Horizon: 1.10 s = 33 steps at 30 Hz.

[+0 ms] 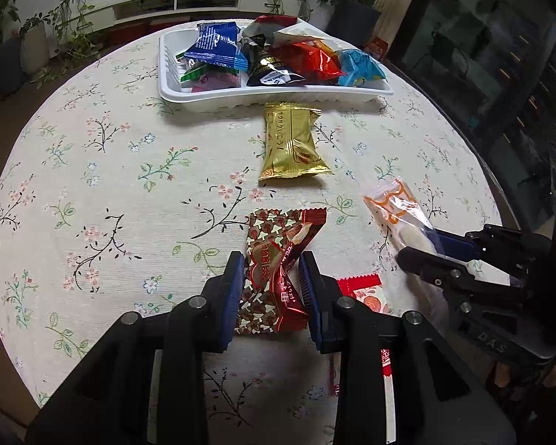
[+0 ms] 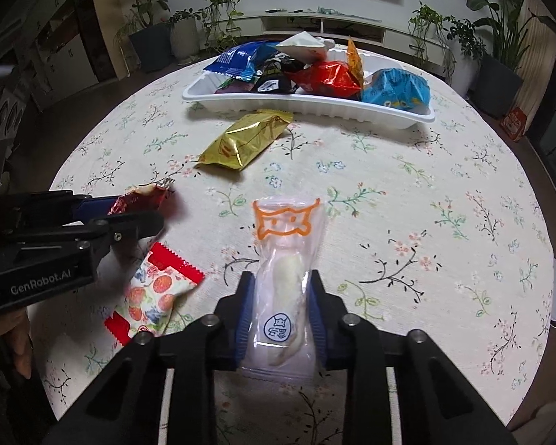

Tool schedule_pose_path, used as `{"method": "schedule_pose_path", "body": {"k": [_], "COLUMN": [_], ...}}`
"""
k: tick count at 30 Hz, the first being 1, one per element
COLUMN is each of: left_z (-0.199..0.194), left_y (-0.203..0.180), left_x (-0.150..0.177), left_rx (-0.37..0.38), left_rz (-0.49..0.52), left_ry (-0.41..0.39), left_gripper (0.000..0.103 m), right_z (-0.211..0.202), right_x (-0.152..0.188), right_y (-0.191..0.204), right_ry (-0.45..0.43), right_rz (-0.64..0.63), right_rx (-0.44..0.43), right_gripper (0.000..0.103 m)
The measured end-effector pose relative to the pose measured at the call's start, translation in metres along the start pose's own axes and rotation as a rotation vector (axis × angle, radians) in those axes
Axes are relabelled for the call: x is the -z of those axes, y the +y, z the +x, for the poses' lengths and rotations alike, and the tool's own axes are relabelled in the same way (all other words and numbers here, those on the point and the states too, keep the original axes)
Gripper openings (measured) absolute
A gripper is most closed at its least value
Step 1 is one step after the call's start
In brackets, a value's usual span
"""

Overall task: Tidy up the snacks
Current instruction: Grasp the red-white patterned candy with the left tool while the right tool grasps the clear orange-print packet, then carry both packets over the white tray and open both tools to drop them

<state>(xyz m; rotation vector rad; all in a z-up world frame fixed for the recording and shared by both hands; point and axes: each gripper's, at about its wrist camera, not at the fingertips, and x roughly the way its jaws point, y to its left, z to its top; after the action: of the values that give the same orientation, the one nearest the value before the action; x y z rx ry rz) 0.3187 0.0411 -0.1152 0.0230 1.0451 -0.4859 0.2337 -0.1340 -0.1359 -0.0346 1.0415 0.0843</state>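
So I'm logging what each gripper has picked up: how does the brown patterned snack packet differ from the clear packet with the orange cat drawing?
The brown patterned foil packet is opaque, while the clear plastic packet with the orange cat outline shows a pale white snack inside. The brown packet sits in the left gripper, the clear one in the right gripper. The brown packet looks creased and twisted; the clear one looks flatter and straighter. Both are pinched between blue pads, outside the white plastic tray.

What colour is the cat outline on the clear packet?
Orange, on the clear packet; clearest in the right wrist view.
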Motion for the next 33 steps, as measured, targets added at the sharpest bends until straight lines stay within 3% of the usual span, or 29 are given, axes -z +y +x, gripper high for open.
{"method": "schedule_pose_path", "body": {"k": [14, 22, 28, 33], "left_z": [-0.002, -0.021, -0.057, -0.068], "left_y": [-0.004, -0.002, 0.012, 0.031], "left_x": [0.0, -0.006, -0.036, -0.087], "left_rx": [0.018, 0.076, 0.081, 0.031], "left_rz": [0.006, -0.03, -0.084, -0.103], "left_ry": [-0.014, -0.089, -0.2, -0.245], "left_gripper": [0.028, 0.028, 0.028, 0.028], "right_z": [-0.031, -0.054, -0.077, -0.1], "right_x": [0.015, 0.011, -0.015, -0.073], "right_y": [-0.033, -0.064, -0.099, -0.12], "right_ry": [-0.072, -0.12, -0.187, -0.268], "right_rz": [0.078, 0.148, 0.189, 0.169], "right_rx": [-0.034, -0.035, -0.033, -0.043], "right_gripper": [0.024, 0.024, 0.024, 0.024]}}
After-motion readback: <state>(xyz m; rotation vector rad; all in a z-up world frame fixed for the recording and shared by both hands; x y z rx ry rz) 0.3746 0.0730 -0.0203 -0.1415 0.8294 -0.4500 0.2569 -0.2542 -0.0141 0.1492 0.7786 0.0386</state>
